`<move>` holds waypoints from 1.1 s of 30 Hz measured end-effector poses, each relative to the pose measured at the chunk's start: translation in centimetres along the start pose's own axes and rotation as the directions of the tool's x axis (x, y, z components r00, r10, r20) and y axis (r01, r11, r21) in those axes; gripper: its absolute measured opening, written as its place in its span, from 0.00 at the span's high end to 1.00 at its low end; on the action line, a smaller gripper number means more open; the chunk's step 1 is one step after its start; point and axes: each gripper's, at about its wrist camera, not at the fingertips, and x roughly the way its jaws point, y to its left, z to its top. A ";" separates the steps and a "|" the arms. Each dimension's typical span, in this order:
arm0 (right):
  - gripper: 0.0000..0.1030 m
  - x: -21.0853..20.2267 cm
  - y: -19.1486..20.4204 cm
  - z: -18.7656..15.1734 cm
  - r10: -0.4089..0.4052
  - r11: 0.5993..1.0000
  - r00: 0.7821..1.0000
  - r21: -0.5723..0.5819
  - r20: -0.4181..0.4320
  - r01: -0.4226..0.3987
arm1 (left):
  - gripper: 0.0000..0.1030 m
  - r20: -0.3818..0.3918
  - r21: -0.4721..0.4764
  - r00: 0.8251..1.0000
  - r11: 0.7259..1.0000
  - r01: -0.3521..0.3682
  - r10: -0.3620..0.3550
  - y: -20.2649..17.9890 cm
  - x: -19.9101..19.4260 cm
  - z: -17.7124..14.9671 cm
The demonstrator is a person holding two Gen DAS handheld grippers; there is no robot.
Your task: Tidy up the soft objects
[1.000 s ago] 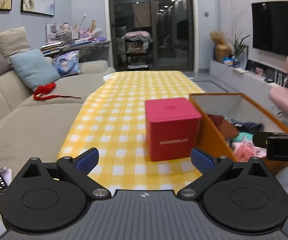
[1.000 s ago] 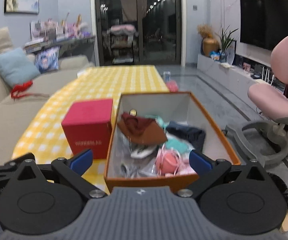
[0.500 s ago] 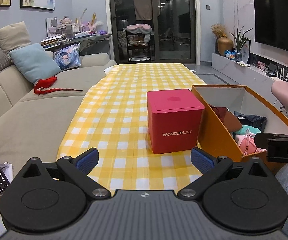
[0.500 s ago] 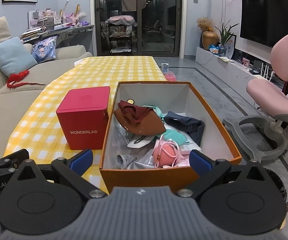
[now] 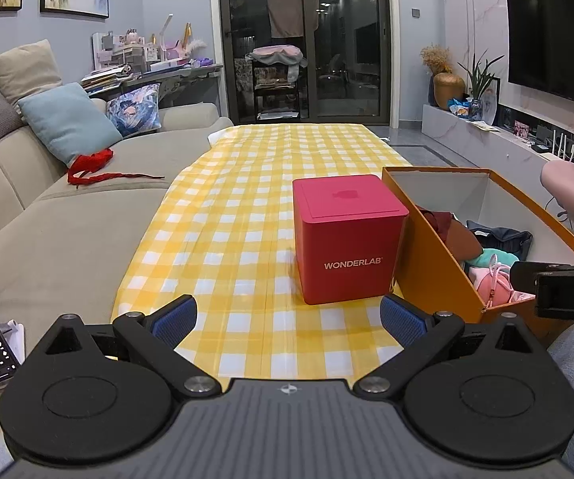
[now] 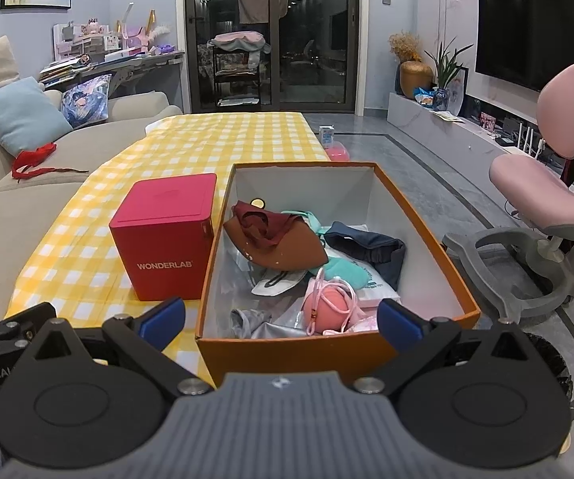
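- The left gripper [image 5: 288, 315] hangs over the near end of the bench [image 5: 247, 199], which is covered in a yellow checked cloth; its jaws stand wide apart with nothing between them.
- A red box [image 5: 346, 237] marked WONDERLAB stands ahead of those jaws, toward the right-hand one and clear of both.
- The right gripper [image 6: 281, 317] is held low at the near wall of the orange box [image 6: 426, 239]; its jaws are also spread wide and hold nothing.
- The soft things lie heaped inside the orange box, beyond the right jaws and roughly between their lines:
- a pink pouch [image 6: 324, 305] with a cord lies nearest, just past the near wall;
- a brown cloth [image 6: 287, 245] sits further back, with a dark red piece [image 6: 255, 221] on it;
- a teal piece [image 6: 342, 271] and a navy garment [image 6: 370, 243] lie to the right of those;
- grey fabric [image 6: 247, 319] fills the near left corner.
- The red box stands just beside the orange box's left wall, on the bench.
- A red ribbon [image 5: 91, 165] lies on the sofa [image 5: 67, 231], well apart from both grippers.
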 end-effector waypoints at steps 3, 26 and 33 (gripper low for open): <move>0.03 0.0 0.0 0.0 -0.001 1.000 1.000 0.001 -0.001 0.001 | 0.00 0.001 0.001 1.000 1.000 0.000 0.000 0.0 0.0 0.0; 0.03 -0.1 0.0 0.0 -0.002 1.000 1.000 0.015 -0.002 0.002 | 0.00 0.001 -0.001 1.000 1.000 0.001 -0.001 -0.1 -0.1 0.0; 0.03 -0.1 0.0 0.0 -0.004 1.000 1.000 0.015 -0.002 0.004 | 0.00 0.001 0.000 1.000 1.000 0.002 -0.002 -0.1 -0.1 0.0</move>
